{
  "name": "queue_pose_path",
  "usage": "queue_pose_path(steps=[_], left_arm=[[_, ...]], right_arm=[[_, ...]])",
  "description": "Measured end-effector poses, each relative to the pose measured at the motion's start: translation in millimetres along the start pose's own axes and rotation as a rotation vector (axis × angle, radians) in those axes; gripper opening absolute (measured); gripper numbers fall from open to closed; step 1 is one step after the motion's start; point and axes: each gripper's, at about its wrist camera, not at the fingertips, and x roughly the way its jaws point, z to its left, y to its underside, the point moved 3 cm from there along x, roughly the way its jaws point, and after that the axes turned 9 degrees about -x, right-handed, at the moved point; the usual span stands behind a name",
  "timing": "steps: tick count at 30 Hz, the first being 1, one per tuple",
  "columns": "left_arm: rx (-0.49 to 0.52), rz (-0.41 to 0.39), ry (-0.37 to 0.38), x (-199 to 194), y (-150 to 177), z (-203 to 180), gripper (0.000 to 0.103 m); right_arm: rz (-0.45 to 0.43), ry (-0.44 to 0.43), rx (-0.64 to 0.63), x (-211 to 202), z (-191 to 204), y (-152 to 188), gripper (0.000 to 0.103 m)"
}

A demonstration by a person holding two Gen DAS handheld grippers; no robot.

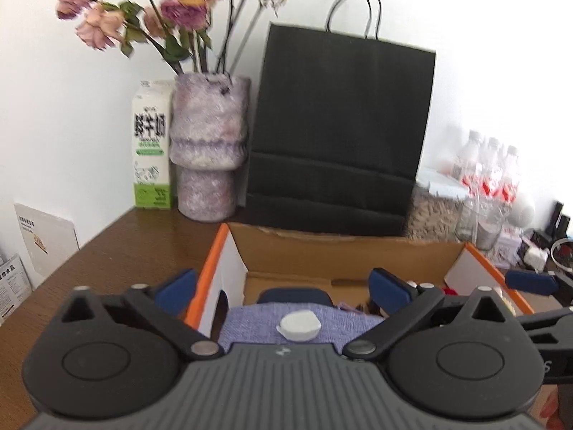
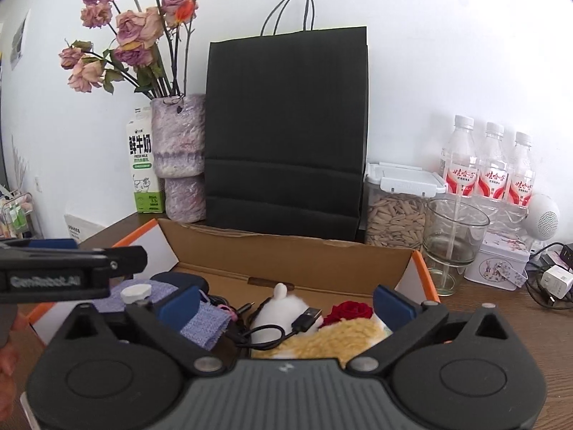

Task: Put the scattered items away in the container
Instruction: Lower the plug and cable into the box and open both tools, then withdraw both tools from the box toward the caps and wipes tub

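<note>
While both grippers hover with jaws open over the cardboard box [image 2: 293, 251], the left gripper [image 1: 283, 288] is above the purple cloth [image 1: 304, 317], the right gripper [image 2: 286, 302] above the black cable [image 2: 265, 333].

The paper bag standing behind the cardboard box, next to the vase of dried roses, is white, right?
Not white: the right wrist view shows the paper bag is black. It does stand behind the cardboard box, next to the vase of dried roses.

Bag [image 2: 286, 129] behind box [image 2: 293, 254]
</note>
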Motion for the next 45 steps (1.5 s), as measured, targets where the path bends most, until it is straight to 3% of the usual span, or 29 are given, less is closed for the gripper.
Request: queue_pose_path(steps=[17, 31, 45], left_arm=[[0.02, -0.019, -0.003, -9, 0, -2, 0.103], [0.024, -0.105, 0.051, -64, 9, 9, 0.103], [0.073, -0.074, 0.025, -107, 31, 40, 0.103]], right_arm=[[-0.028, -0.012, 0.003, -17, 1, -2, 0.103], [-0.097, -0.027, -0.035, -81, 16, 10, 0.103], [-0.004, 0.002, -0.004, -129, 14, 63, 0.103]])
